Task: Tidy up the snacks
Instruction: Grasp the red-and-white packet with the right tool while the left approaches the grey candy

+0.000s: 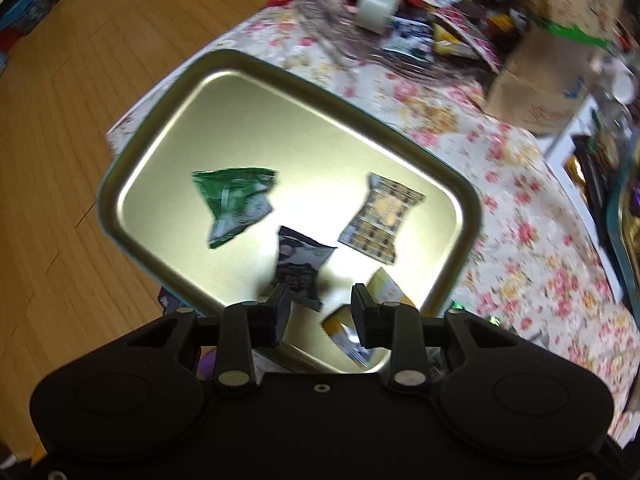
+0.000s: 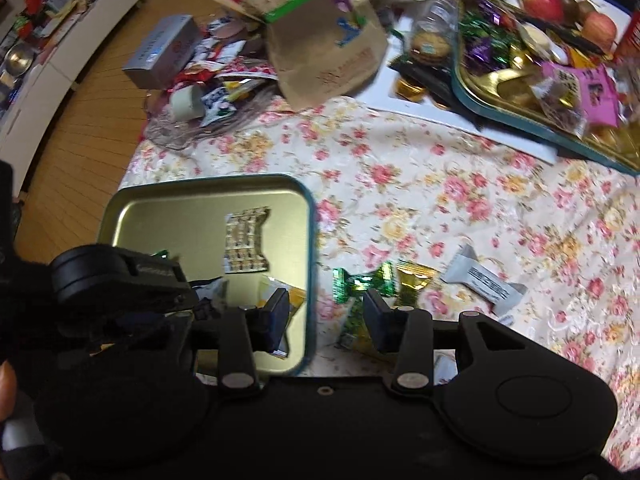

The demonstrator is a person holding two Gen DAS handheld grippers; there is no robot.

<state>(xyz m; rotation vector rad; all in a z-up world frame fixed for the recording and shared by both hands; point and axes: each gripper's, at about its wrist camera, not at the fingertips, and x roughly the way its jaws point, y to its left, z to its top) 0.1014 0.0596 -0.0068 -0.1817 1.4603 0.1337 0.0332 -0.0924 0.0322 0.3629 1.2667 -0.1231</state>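
A shallow gold tin tray [image 1: 248, 120] lies on the flowered cloth. It holds a green packet [image 1: 234, 204], a black packet [image 1: 302, 268], a tan patterned packet [image 1: 378, 218] and a yellow packet [image 1: 390, 292]. My left gripper [image 1: 320, 312] hangs open above the tray's near end, with nothing between its fingers. In the right wrist view the tray [image 2: 168, 216] is at the left. My right gripper [image 2: 326, 316] stands open over the tray's right rim, gripping nothing. Green candies [image 2: 360, 280], a gold packet [image 2: 416, 280] and a grey-white packet [image 2: 484, 282] lie on the cloth just beyond it.
The left gripper's body [image 2: 120, 276] overlaps the tray's near left. A heap of wrappers, a brown paper bag [image 2: 328, 40] and a silver box [image 2: 164, 52] fill the far side. A second tray [image 2: 520, 112] heaped with sweets sits far right. Wooden floor [image 1: 60, 160] borders the cloth on the left.
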